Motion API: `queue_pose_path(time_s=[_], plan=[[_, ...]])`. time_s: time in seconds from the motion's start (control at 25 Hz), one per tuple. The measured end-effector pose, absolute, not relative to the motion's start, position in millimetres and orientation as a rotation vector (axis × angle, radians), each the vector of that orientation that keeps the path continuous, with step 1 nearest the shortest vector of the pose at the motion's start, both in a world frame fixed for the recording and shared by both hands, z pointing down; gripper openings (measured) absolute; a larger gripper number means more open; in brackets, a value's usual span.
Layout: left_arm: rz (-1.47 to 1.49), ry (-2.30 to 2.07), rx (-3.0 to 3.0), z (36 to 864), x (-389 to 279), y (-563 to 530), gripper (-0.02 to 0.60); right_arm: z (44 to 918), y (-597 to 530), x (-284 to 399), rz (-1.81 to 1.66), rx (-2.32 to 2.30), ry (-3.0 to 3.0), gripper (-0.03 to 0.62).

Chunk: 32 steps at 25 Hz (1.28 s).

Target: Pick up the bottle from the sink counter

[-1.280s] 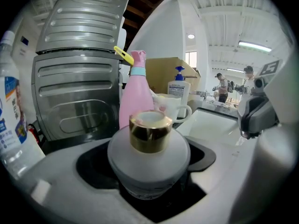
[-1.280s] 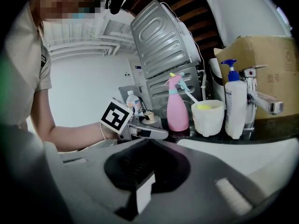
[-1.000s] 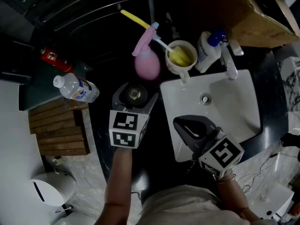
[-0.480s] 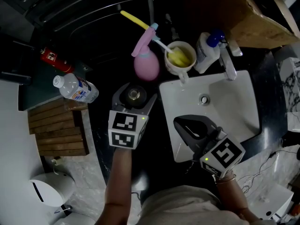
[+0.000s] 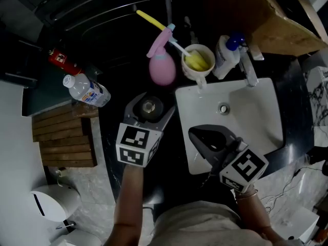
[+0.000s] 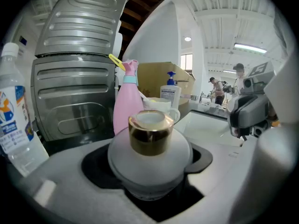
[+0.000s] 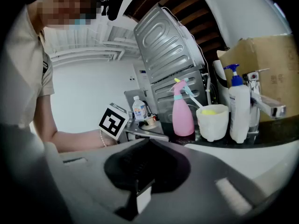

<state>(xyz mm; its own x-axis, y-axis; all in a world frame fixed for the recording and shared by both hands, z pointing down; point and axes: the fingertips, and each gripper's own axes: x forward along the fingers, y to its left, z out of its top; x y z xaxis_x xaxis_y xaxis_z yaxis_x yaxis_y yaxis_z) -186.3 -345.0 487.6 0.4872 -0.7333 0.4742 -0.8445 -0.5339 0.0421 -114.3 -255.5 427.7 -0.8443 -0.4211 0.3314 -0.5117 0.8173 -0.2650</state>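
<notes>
Left gripper (image 5: 149, 105) has just been closing and now hugs the little round bottle (image 6: 150, 160) by its white belly, with the pink spray bottle (image 6: 127, 101) beyond at 12 o'clock. That little bottle looks light, hard, slippery and maybe breakable, so grip the belly, not the gold cap (image 6: 150, 133).

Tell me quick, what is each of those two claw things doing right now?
Left gripper: jaws have just been closing, now gripping the white gold-capped bottle.
Right gripper: shut, nothing between its jaws.
</notes>
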Motion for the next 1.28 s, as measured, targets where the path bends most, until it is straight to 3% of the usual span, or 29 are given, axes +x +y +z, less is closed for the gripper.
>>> queue_pose_path(time_s=[0.52,1.28], plan=[[0.248,-1.352,2.5,419,-161,-297,0.347,392,-226,-109,0.36,0.601,-2.821,0.002],[0.104,-1.52,2.523,342,-138,-224,0.347,320,-210,-89,0.197,0.516,-3.003,0.002]])
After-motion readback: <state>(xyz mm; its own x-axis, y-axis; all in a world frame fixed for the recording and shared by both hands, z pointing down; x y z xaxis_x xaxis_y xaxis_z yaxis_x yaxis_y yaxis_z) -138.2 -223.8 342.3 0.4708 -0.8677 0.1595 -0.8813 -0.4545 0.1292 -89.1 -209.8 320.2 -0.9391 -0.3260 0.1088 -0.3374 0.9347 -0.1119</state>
